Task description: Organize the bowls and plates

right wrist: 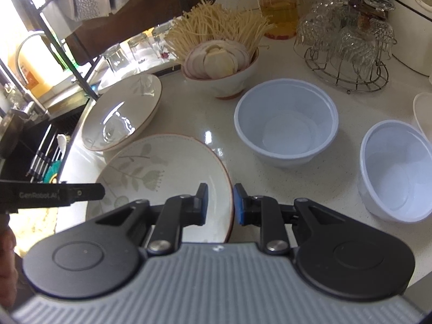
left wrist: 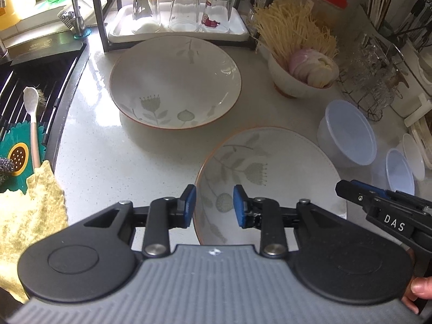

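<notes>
We straddled the near plate's rim, both sets of jaws apart.
Our left gripper (left wrist: 214,205) and right gripper (right wrist: 220,203) bracketed opposite rims of the flat plate (left wrist: 275,162) near the counter's front edge; uneven closing could have tipped it against the deep plate (left wrist: 175,81).

R gripper (right wrist: 220,203) sits low w/ jaws apart, straddling the right rim of the near floral plate (right wrist: 162,178) on the counter (right wrist: 221,124). Deeper floral bowl (right wrist: 121,113) is just behind-left of it, rims abt touching; two white plastic bowls (right wrist: 286,124) (right wrist: 394,170) stand to the right. L gripper (right wrist: 54,195) pokes in from the left edge over the plate; can't tell its jaws.
</notes>
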### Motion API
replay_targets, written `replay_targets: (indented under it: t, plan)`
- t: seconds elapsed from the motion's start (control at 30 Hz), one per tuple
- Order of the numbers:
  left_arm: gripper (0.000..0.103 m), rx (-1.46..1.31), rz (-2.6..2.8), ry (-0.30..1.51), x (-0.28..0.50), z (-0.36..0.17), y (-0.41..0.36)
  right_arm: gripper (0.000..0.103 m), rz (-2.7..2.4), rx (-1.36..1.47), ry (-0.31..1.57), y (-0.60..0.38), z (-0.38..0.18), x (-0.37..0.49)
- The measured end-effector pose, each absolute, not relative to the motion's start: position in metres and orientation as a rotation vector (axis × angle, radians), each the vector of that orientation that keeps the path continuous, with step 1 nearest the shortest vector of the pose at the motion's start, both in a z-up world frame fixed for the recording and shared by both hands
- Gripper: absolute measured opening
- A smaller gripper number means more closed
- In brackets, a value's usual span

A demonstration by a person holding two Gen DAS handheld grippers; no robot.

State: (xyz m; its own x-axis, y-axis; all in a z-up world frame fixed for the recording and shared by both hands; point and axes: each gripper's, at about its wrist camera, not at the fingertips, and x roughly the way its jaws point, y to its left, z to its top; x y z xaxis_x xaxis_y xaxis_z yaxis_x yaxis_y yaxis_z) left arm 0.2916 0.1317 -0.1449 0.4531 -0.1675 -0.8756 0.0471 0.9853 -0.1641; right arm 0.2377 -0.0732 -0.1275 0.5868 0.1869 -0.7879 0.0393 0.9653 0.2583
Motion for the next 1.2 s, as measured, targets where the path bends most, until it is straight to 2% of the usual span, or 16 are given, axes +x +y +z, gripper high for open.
replay_targets:
  t: [0.63,1.2]
  plan:
    - [0.034,-0.173,-0.070,0.880,0.229,-0.064,0.109,0.025,0.247,0.269,0.758,-0.076,-0.039,0.207]
    - [0.035,-0.240,0.022,0.800,0.178,-0.041,0.103,0.025,0.340,0.244,0.761,-0.090,-0.023,0.184]
